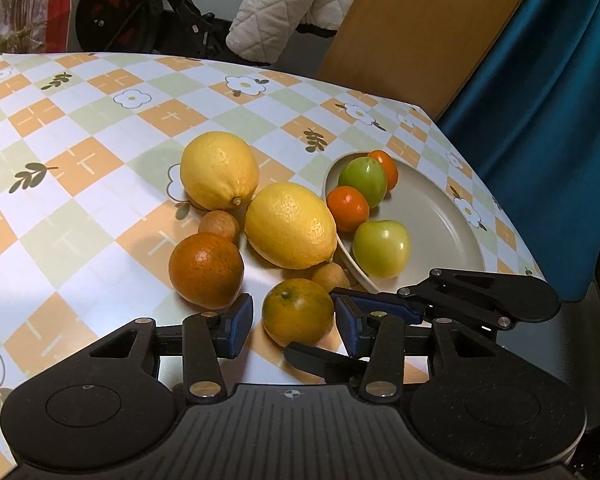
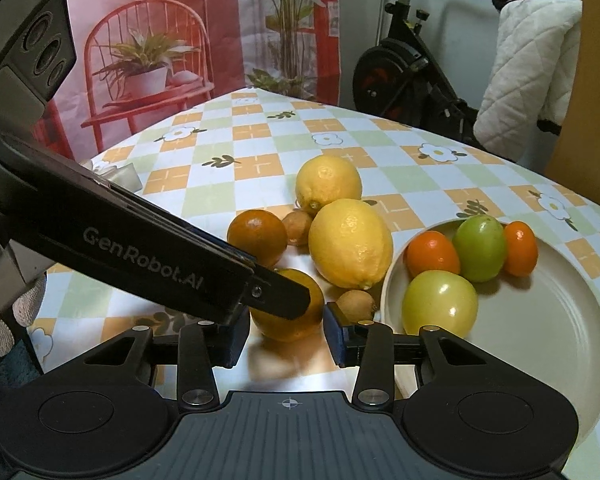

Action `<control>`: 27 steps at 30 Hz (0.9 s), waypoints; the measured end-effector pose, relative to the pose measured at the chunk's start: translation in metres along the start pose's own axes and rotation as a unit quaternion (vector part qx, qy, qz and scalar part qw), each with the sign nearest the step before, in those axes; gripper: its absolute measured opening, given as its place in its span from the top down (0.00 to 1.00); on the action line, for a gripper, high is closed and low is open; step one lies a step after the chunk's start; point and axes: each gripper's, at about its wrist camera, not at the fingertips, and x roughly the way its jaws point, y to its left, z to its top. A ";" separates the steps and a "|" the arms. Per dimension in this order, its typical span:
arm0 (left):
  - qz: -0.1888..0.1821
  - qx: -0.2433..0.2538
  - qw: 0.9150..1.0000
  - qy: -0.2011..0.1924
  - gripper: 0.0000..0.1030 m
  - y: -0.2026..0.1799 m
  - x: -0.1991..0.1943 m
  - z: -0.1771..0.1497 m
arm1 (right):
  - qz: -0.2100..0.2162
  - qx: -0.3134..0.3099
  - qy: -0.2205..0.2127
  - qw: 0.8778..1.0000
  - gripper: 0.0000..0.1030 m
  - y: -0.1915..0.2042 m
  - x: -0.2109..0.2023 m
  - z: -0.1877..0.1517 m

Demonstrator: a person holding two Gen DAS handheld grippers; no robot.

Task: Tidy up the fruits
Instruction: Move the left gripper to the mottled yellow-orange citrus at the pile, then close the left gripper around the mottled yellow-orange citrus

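Greenish orange between both tools, 2 lemons behind.

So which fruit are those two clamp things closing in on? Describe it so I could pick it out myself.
Start at the beige plate, then look at the loose fruit beside it on the checked tablecloth. It is the greenish-orange orange nearest the camera, between the pads of the left hand-held gripper. Unlike the darker orange beside it, its skin is green-tinged.

Exercise bike, white quilted cloth, teal curtain, red chair backdrop, checkered tablecloth
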 end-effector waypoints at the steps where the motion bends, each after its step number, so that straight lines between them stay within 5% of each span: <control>1: -0.001 0.000 1.000 0.001 0.54 0.000 0.001 0.000 | 0.000 0.001 0.001 1.000 0.64 0.000 0.001 0.000; 27: 0.003 0.019 0.999 -0.037 0.57 -0.018 -0.015 0.000 | -0.004 0.014 -0.038 0.999 0.64 -0.002 -0.022 0.003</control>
